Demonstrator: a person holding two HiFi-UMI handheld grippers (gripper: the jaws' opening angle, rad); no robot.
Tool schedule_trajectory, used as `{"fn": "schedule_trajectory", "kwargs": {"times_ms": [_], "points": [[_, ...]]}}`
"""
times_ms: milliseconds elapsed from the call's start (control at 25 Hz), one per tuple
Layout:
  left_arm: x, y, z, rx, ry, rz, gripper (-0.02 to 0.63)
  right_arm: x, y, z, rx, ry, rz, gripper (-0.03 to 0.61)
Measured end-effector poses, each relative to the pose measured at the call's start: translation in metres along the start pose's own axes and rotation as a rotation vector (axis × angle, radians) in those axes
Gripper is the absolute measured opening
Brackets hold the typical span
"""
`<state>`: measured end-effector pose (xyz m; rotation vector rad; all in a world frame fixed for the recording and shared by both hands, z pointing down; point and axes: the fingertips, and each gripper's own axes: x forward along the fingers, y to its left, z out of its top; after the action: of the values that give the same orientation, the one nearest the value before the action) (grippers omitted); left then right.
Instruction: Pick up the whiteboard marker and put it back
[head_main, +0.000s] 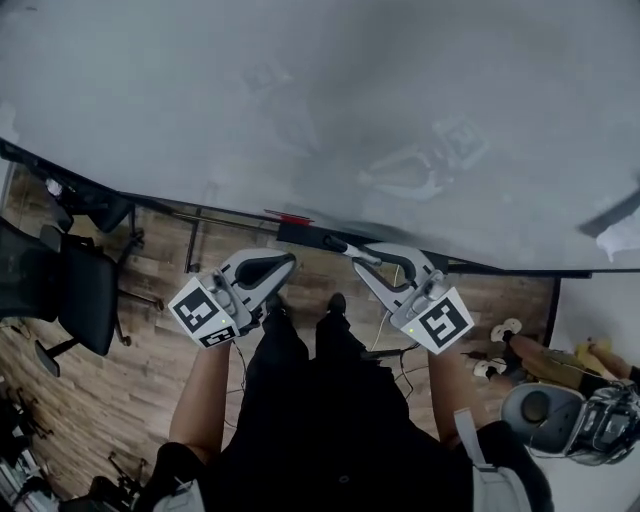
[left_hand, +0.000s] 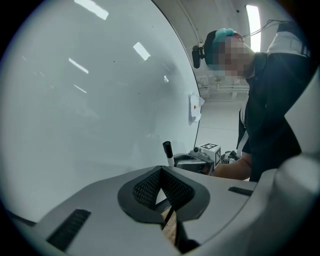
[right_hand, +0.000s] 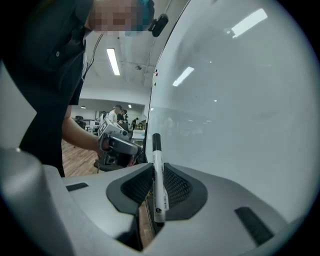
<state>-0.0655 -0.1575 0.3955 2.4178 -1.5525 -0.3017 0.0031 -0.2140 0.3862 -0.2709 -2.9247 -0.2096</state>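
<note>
Right tool (right_hand: 156, 167) clamped on the whiteboard marker (right_hand: 158, 186), just in front of the whiteboard (right_hand: 235, 100).

Nearest the person, both tools are held by the whiteboard's lower edge, above a wooden floor (head_main: 150, 340). The right tool's pads press on either side of the marker's white barrel. The marker stands roughly upright with its black cap uppermost, close beside the whiteboard's face; whether it touches the board cannot be told. The left tool (left_hand: 161, 171) is a little way along the whiteboard's edge from it, its jaws drawn together at the tips with nothing between them. Farther off, beyond the whiteboard's left end in the head view, a black office chair (head_main: 80, 290) stands on the floor.
</note>
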Motion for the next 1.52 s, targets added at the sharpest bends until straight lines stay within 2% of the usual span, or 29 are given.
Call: {"fn": "schedule_trajectory", "kwargs": {"times_ms": [240, 640, 1400, 1520], "points": [[-0.010, 0.010, -0.023, -0.048, 0.009, 0.053, 0.012, 0.012, 0.003, -0.046, -0.001, 0.107, 0.048, 0.074], [-0.009, 0.005, -0.058, -0.083, 0.053, 0.055, 0.012, 0.023, 0.002, -0.114, -0.071, 0.296, 0.070, 0.074], [-0.004, 0.024, -0.099, -0.146, 0.051, 0.069, 0.012, 0.052, 0.000, -0.196, -0.096, 0.454, 0.080, 0.074], [0.000, 0.023, -0.105, -0.151, 0.057, 0.070, 0.012, 0.050, 0.000, -0.207, -0.126, 0.483, 0.078, 0.074]]}}
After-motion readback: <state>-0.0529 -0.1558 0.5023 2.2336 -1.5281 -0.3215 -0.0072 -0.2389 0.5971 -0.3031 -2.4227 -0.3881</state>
